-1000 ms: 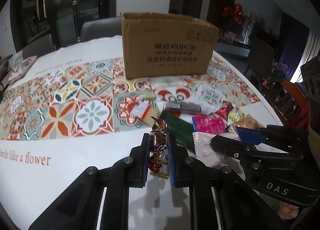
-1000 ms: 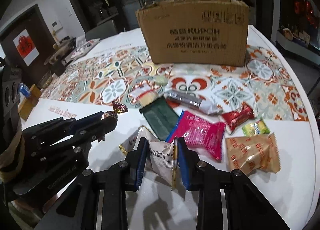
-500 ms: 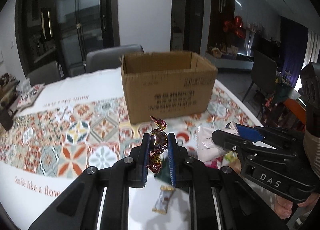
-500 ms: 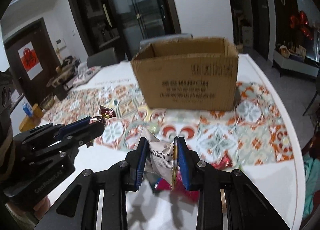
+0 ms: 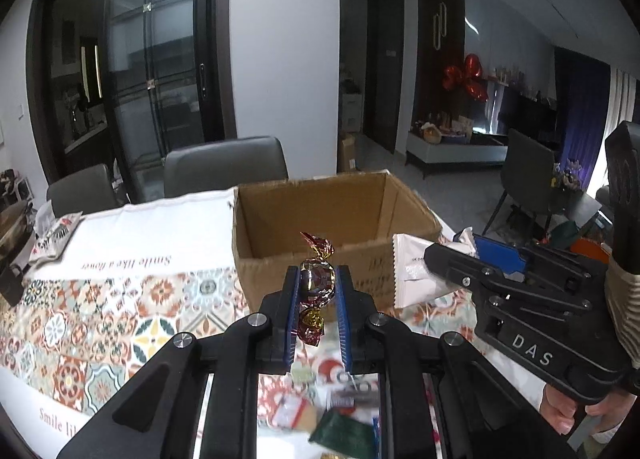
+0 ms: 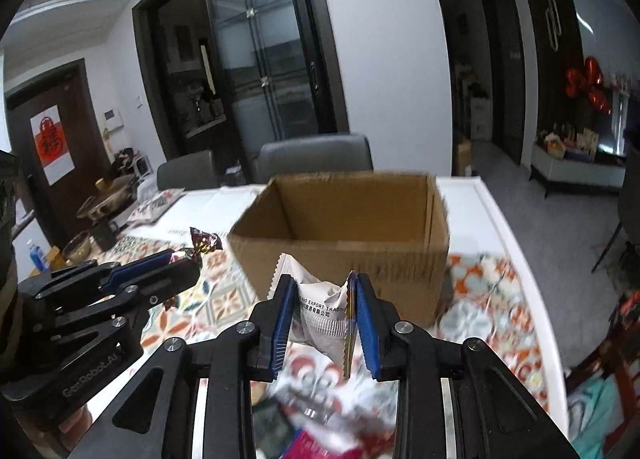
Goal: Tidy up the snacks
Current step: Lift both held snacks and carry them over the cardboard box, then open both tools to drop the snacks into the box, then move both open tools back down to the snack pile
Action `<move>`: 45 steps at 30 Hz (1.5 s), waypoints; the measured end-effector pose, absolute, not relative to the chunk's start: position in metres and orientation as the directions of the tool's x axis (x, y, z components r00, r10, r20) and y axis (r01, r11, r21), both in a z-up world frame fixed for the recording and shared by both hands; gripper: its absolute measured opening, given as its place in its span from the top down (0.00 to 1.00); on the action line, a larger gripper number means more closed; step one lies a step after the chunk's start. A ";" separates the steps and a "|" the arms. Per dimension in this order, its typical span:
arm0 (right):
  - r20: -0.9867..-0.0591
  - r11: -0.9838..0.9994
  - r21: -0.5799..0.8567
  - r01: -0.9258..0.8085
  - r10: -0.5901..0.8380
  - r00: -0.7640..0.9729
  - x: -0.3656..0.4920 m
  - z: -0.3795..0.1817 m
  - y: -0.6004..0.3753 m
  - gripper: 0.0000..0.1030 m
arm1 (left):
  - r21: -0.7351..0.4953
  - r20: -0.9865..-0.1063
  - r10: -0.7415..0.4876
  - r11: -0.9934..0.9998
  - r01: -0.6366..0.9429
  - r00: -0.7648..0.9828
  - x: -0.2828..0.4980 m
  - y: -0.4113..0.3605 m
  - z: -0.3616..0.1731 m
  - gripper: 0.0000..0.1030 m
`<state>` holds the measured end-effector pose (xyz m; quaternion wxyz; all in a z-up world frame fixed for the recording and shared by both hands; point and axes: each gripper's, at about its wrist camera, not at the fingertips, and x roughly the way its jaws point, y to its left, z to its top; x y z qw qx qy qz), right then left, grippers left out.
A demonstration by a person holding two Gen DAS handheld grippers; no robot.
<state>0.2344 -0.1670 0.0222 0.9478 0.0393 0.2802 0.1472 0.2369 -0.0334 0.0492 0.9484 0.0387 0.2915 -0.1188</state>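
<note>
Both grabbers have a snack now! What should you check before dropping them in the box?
1. Left gripper pinching the foil candy: ok.
2. Right gripper clamped on the white packet: ok.
3. Cardboard box open on top: ok.
4. Room inside the box: cannot tell, its floor is hidden.
5. Snacks above the opening: not ok, both sit short of the near wall.
6. Grippers apart from each other: ok, side by side with a gap.

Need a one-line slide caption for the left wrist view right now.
Left gripper holds a foil-wrapped candy before the open cardboard box; right gripper carries a white snack packet.
</note>
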 end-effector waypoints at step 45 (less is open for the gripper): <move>-0.546 0.948 0.122 -0.294 0.311 0.778 0.266 0.040 -0.166 0.40 | -0.009 -0.573 -0.175 0.978 0.208 0.800 0.238 -0.010 0.057 0.46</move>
